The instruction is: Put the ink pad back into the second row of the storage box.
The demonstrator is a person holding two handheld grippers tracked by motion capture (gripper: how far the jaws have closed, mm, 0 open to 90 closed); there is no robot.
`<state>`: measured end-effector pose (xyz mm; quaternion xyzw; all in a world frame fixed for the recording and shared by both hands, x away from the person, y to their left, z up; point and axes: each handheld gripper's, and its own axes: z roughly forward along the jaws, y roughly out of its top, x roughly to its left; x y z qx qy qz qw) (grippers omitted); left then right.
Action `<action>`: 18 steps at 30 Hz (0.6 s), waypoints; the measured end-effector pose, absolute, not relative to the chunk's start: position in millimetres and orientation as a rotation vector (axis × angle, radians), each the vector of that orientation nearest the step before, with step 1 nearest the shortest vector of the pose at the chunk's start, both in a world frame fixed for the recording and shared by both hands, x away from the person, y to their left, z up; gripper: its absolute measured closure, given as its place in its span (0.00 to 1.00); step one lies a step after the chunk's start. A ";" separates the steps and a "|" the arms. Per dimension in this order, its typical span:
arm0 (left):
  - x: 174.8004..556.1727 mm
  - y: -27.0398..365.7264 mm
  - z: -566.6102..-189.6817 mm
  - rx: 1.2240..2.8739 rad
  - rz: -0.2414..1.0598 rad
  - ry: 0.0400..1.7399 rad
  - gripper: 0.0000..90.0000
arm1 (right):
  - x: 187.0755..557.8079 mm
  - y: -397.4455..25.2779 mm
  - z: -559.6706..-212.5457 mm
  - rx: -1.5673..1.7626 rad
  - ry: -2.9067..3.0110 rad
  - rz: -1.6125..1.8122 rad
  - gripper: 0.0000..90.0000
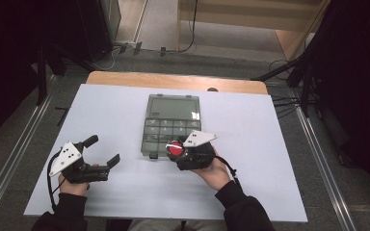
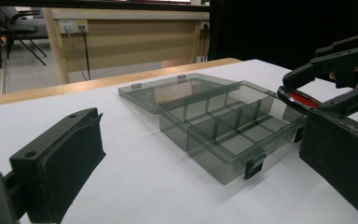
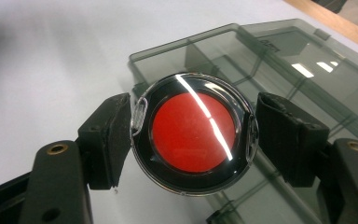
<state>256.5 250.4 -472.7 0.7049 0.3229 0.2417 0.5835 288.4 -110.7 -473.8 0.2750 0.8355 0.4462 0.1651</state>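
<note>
The right gripper [image 3: 193, 140] squeezes a round red disc in a clear case [image 3: 193, 137], one jaw on each side. It holds the disc flat, just above the near edge of the open compartment box [image 1: 171, 130]. The little empty slots lie right under and just past the disc, so a short move down should drop it in. The left gripper [image 1: 103, 150] is spread wide with nothing in it, resting on the white table [image 1: 270, 159] to the left of the box, farther off

a white-topped table [image 1: 125, 192] – on it lies an open, smoky compartment box [image 1: 171, 126].
</note>
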 end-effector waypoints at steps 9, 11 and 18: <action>256.3 252.4 -473.2 1.652 0.590 0.773 0.00 | 302.5 -122.8 -479.1 0.903 2.294 1.309 0.34; 256.0 251.6 -473.0 1.650 0.589 0.772 0.00 | 306.1 -128.6 -478.7 0.955 2.288 1.304 0.34; 256.4 249.8 -473.5 1.662 0.588 0.767 0.00 | 313.2 -141.8 -480.0 1.027 2.274 1.253 0.34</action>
